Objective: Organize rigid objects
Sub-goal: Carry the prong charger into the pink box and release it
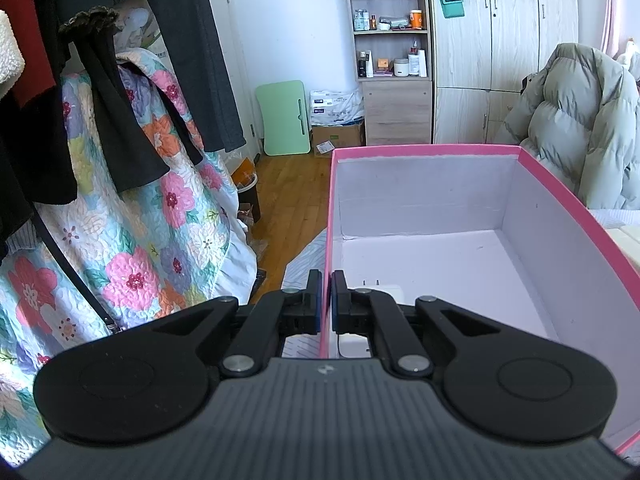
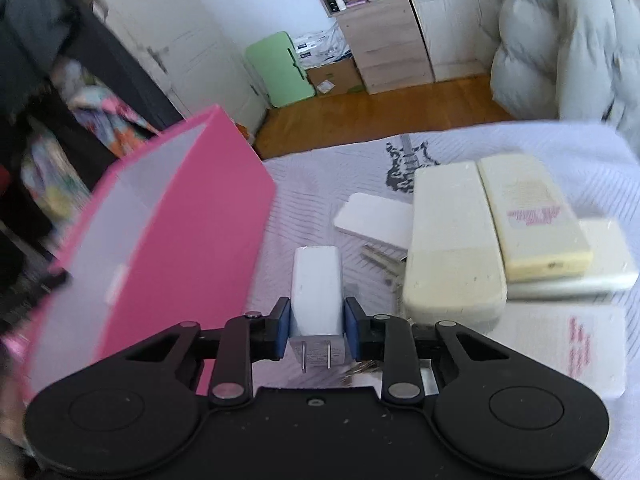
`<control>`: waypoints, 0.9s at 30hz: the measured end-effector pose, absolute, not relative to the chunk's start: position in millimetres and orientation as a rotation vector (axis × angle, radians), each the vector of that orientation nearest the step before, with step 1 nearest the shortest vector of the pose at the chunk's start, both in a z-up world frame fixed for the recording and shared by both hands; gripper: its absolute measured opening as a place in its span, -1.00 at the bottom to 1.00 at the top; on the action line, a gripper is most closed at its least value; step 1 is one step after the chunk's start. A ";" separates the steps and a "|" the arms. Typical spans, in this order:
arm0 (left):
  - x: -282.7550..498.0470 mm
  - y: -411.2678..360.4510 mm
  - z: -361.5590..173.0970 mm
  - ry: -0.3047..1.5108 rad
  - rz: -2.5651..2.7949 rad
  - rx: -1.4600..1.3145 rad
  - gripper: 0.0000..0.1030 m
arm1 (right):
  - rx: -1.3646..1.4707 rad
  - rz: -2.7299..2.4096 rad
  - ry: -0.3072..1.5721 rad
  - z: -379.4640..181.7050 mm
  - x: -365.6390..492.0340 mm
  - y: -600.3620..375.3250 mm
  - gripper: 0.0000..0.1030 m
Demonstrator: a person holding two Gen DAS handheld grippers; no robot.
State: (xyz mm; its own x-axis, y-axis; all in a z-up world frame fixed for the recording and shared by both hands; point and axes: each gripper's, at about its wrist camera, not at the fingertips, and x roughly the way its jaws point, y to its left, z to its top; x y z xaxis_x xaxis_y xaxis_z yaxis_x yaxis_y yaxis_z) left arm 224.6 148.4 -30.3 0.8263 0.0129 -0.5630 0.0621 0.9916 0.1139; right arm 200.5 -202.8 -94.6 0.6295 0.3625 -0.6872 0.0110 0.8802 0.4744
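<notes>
An open pink box [image 1: 532, 168] with a white inside fills the right of the left wrist view. My left gripper [image 1: 327, 282] is shut on the box's left wall, one finger on either side of it. Just behind those fingers, a white plug adapter [image 1: 382, 292] with two prongs lies on the box floor. In the right wrist view my right gripper [image 2: 316, 314] is shut on a second white plug adapter [image 2: 316, 280], prongs toward the camera, held over the bedspread. The pink box [image 2: 192, 240] stands just to its left.
On the pale bedspread [image 2: 520, 140] right of the held adapter lie two cream cases [image 2: 452, 240] [image 2: 532, 216], a flat white box [image 2: 376, 216], some keys [image 2: 384, 264] and a white box with pink print [image 2: 560, 344]. A floral quilt [image 1: 140, 240] hangs at left.
</notes>
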 end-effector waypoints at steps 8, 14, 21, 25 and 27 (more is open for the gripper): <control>224.7 148.6 -29.9 0.602 -0.021 0.125 -0.93 | 0.405 0.316 0.729 -30.0 176.7 -180.3 -0.36; 225.1 150.3 -29.3 0.604 -0.027 0.117 -0.94 | 0.465 0.531 0.849 -5.8 213.7 -129.4 -0.37; 226.2 148.5 -29.5 0.604 -0.024 0.116 -0.94 | 0.492 0.632 1.053 -33.0 262.1 -66.6 -0.38; 226.4 152.0 -29.5 0.605 -0.031 0.089 -0.94 | 0.534 0.630 1.186 -67.2 276.0 -45.3 -0.38; 226.4 152.1 -29.7 0.604 -0.025 0.097 -0.94 | 0.591 0.642 1.241 -74.5 279.7 -38.3 -0.38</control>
State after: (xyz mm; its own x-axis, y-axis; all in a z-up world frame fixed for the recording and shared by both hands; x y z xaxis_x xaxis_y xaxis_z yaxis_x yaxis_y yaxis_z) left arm 226.4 152.1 -29.7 0.8227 0.0045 -0.5685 0.0521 0.9952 0.0832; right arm 279.7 -38.3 -74.5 0.1969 0.7242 -0.6609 -0.1211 0.6869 0.7166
